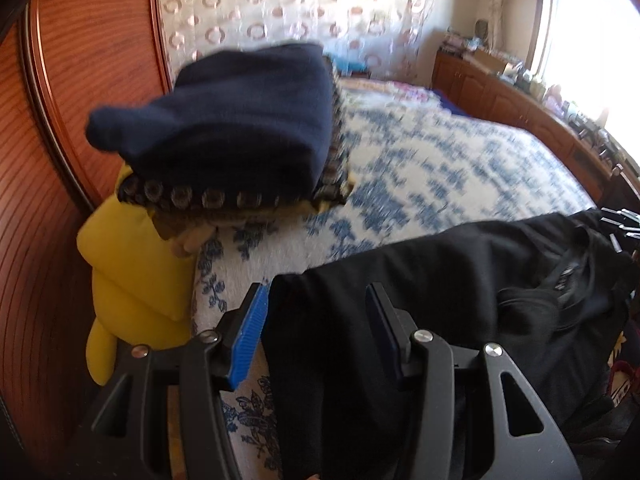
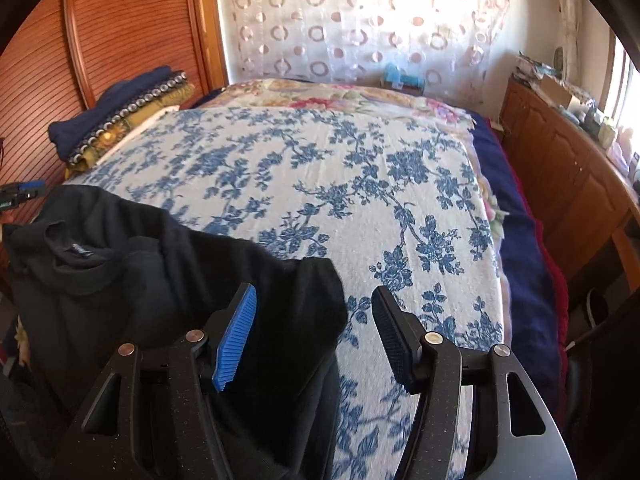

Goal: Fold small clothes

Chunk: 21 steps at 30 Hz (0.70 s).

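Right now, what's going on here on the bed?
A person with a handheld tool in each hand is working on a black top lying at the near edge of the blue floral bedspread. The left tool and right tool both stand open over the garment's two ends, gripping nothing. The top looks rumpled, not yet folded. A stack of folded clothes, navy piece on top, sits by the wooden headboard.

Bed [image 2: 532, 240] under blue-floral cover [image 2: 320, 184], black garment [image 2: 160, 280] draped at near edge, folded pile [image 2: 116, 116] — far-left corner
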Available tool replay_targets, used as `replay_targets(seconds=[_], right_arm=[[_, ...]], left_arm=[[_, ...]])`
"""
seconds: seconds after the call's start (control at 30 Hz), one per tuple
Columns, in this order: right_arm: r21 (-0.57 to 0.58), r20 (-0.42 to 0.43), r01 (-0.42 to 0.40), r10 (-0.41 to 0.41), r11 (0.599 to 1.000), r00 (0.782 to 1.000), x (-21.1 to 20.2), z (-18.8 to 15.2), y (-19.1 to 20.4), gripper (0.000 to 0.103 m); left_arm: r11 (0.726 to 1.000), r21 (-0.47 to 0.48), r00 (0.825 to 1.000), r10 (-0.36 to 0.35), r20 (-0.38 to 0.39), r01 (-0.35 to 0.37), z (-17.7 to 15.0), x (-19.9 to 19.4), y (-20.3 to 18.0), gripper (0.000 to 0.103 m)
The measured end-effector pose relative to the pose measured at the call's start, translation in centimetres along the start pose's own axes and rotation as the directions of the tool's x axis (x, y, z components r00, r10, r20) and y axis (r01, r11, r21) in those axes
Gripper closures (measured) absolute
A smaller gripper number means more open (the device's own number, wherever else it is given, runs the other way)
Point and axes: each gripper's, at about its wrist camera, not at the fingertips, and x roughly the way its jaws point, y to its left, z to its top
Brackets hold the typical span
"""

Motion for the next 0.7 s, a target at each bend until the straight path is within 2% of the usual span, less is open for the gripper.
replay_targets(seconds=[0.07,0.2,0.47,0.63,0.67,0.7], right_arm=[[0.007,-0.011,0.004,-0.004,1.0,1.0,0.6,0.0,-0.3,0.041],[0.012,-0.035,0.007,-0.007,1.0,0.999,1.5,-0.3,-0.6,0.041],[0.018,-0.05,-0.014,0.015,1.0,0.999,2.3,-0.2,-0.7,0.041],[-0.002,-0.055,-0.019,0.019,1.0,0.998,2.5,0.0,-0.2,0.041],[-0.007,-0.056,-0.02,0.02,1.0,0.998,2.5,0.1,-0.1,0.043],[-0.011,-0.057,-0.026,0.025,1.0,0.998,2.5,0.1,0.0,0.051]], left_arm=[[1.0,-0.008,1.0,0.009,-0.024,-0.009,-0.3,0.9,0.3,0.053],[0.999,-0.046,0.999,-0.029,-0.04,0.027,-0.4,1.6,0.9,0.052],[0.995,-0.058,0.995,-0.08,-0.056,0.077,0.4,2.3,1.7,0.051],[0.997,-0.03,0.996,-0.067,-0.065,0.065,1.1,2.6,1.7,0.05],[0.998,-0.013,0.996,-0.056,-0.068,0.055,1.2,2.7,1.4,0.05],[0.999,-0.003,0.996,-0.05,-0.071,0.05,1.7,2.9,1.3,0.05]])
